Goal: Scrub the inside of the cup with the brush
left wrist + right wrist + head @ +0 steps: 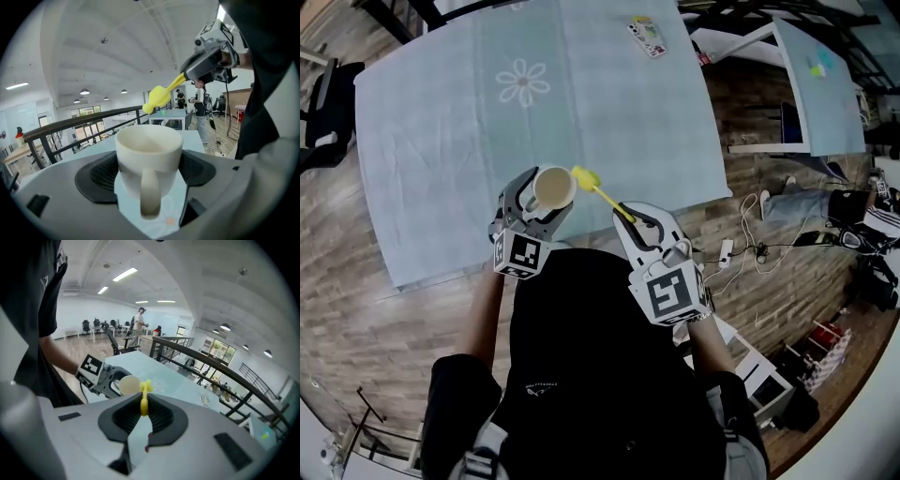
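A cream cup (552, 187) is held above the near edge of the table, with my left gripper (536, 202) shut on it. In the left gripper view the cup (148, 157) stands upright between the jaws, handle toward the camera. My right gripper (630, 221) is shut on the handle of a yellow brush (598, 192). The brush head (583, 176) hangs just right of the cup's rim, outside the cup. In the right gripper view the brush (145, 399) points toward the cup (130, 384). Seen from the left gripper, the brush head (157, 98) hovers above the cup.
The table wears a pale blue cloth (534, 112) with a daisy print (522, 81). A small card (646, 34) lies at its far right. Wooden floor surrounds it, with cables and a power strip (727, 251) on the right. A second table (811, 84) stands at the far right.
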A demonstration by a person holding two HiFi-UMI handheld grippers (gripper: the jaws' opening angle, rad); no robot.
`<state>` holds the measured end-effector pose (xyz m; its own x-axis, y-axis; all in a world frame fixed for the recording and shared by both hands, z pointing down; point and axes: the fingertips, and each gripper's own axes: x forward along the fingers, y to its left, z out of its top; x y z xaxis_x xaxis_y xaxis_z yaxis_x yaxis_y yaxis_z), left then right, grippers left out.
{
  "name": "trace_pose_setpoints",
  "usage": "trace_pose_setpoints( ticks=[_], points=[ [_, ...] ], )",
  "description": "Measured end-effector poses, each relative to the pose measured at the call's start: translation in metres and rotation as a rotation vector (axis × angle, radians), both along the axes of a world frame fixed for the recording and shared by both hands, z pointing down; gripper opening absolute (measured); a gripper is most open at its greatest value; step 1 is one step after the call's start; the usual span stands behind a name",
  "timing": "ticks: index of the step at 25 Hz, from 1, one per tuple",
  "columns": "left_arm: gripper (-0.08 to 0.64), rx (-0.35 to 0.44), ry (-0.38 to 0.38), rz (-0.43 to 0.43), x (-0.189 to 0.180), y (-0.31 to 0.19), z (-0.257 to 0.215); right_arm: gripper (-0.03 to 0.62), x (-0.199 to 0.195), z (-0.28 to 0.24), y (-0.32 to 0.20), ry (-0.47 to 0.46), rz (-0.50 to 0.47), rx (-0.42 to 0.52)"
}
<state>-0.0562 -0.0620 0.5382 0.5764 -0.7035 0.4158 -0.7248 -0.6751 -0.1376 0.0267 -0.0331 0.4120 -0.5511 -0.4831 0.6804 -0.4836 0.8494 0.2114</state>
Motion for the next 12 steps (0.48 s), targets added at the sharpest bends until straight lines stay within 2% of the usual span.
trace_pose_setpoints(
  ticks=[3, 6, 12],
  points=[
    [0.393, 0.021, -0.032, -0.012, -0.004, 0.003, -0.003, 0.038, -0.018, 0.004, 0.006, 0.049, -0.092, -0.001],
    [0.393, 0.025, -0.049, -0.005, -0.003, 0.007, -0.004, 0.038, -0.033, 0.017, 0.014, 0.095, -0.157, -0.051],
    [0.393, 0.039, -0.075, 0.048, 0.009, 0.012, -0.005, 0.038, -0.05, 0.037, 0.01, 0.178, -0.181, -0.137]
  ],
)
